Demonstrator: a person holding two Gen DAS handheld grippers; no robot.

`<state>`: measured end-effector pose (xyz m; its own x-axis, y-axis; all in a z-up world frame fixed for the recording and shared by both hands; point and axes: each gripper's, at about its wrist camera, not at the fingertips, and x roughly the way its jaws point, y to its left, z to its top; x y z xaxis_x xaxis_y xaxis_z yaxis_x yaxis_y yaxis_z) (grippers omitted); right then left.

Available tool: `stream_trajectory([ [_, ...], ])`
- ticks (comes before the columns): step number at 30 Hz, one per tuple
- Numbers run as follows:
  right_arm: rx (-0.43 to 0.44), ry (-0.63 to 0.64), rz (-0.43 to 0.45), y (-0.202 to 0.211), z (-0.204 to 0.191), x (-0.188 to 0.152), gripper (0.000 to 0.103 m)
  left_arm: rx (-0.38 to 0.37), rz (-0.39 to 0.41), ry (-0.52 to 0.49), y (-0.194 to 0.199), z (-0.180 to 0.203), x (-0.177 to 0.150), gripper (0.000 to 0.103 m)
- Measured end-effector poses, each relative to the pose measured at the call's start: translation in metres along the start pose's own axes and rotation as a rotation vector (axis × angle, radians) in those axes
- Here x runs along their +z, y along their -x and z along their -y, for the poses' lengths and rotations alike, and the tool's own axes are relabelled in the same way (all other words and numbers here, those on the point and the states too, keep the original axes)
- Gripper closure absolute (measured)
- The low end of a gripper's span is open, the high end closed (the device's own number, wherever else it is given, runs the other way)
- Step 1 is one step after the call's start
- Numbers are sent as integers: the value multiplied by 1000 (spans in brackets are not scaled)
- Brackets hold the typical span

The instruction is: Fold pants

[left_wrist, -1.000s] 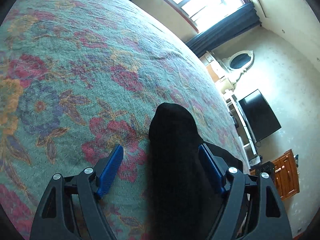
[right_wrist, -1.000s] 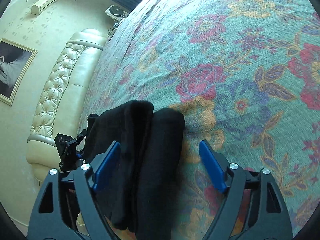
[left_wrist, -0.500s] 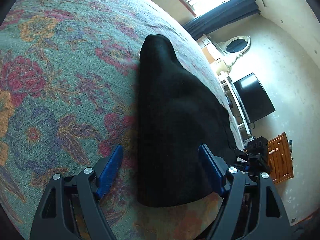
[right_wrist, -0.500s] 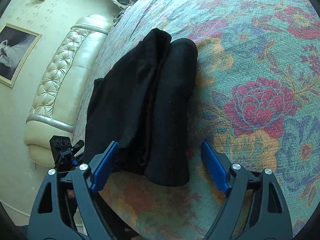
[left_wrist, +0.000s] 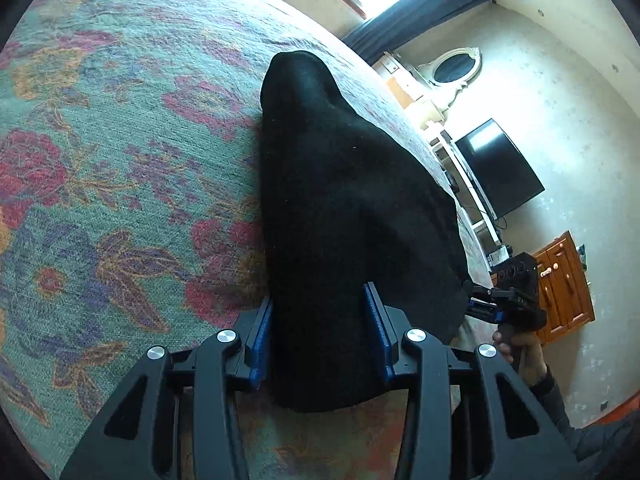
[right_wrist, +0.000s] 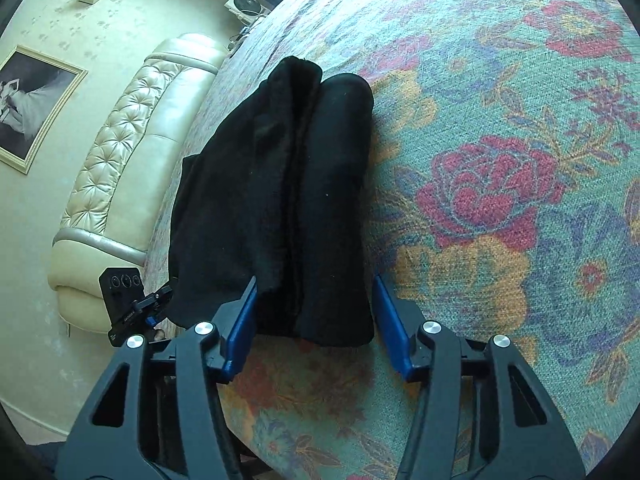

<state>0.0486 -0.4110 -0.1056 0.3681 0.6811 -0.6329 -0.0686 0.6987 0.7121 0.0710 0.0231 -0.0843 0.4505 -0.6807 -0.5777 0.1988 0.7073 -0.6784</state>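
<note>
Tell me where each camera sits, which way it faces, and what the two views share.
Left wrist: rides the left gripper, looking forward along the folded black pants across the floral bedspread toward a window and TV; its blue fingers flank the pants' near end, and the right gripper shows at right.
Right wrist: rides the right gripper, facing along the pants toward the cream headboard; its fingers straddle the near edge, and the left gripper shows at left.
Shared: pants, bedspread, each other's gripper.
</note>
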Motion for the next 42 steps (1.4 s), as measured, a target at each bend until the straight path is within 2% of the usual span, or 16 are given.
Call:
stream_trajectory([
  [4,-8,-1,-2,-1,-4,-1,49,-43,-8,37,0,-5,3,69],
  [7,-6,-2,3,0,-7,-3,45,-65,-23,63,-1,-9,4,68],
  [9,-17,-6,18,2,-8,-5,42,-58,-30,78,-2,-11,5,56],
  [10,-38,0,28,5,-11,-7,40,-42,-30,91,-1,-13,4,44],
  [11,-68,15,41,8,-14,-9,35,-38,-19,101,2,-13,4,34],
  [13,-155,53,75,17,-22,-13,29,-28,18,108,9,-8,2,20],
  [14,-203,75,96,22,-27,-16,26,-4,33,108,12,-5,0,17],
  [18,-416,164,162,33,-43,-29,24,112,59,74,21,-2,-13,17],
  [22,-509,188,203,33,-50,-39,21,222,114,34,26,8,-27,17],
  [27,-571,175,227,33,-55,-55,21,348,185,15,37,15,-44,17],
  [31,-590,188,237,33,-59,-71,19,404,204,9,40,21,-55,17],
  [35,-602,200,237,29,-66,-90,19,440,194,8,42,23,-68,17],
  [42,-597,248,214,12,-81,-113,19,446,209,-4,44,33,-81,17],
])
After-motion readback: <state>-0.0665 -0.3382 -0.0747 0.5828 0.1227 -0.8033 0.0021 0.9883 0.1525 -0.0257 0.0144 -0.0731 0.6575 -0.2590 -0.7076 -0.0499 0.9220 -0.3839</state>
